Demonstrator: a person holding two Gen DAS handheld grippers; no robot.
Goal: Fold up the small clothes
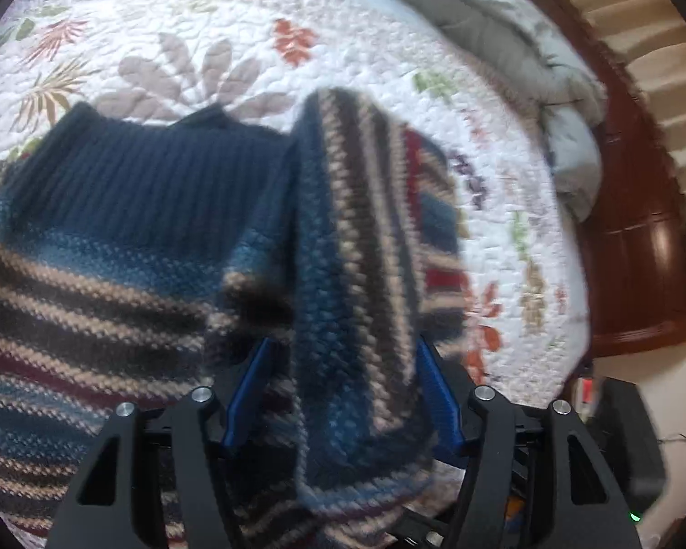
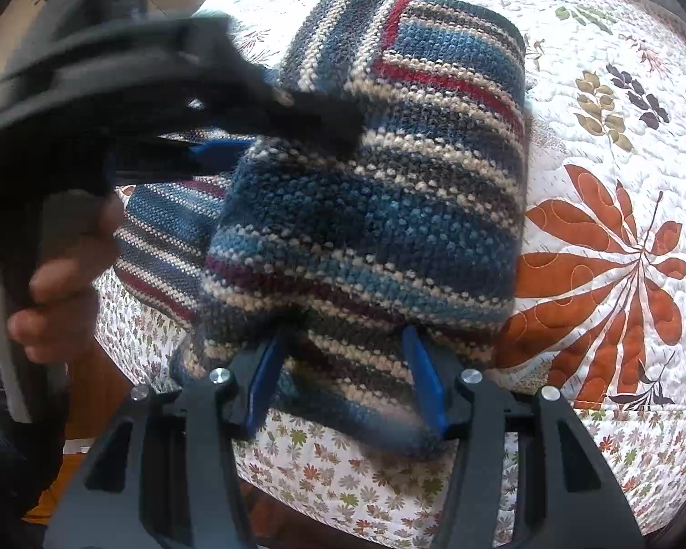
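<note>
The striped knit sweater (image 2: pixel 370 210) lies on the floral quilt (image 2: pixel 617 146), one side folded over its middle. Both the left gripper (image 1: pixel 343 361) and the right gripper (image 2: pixel 343 347) have a thick fold of it between partly spread blue fingers (image 2: pixel 423 379), seemingly pinched, though blur hides the contact

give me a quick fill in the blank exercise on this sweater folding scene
1. The striped knit sweater lies on a white ____ printed with leaves.
2. The pads of both grippers are coloured ____.
3. In the right wrist view, the large leaf print beside the sweater is ____.
4. The sweater's plain ribbed part is dark ____.

Missing words: quilt; blue; orange; blue
</note>
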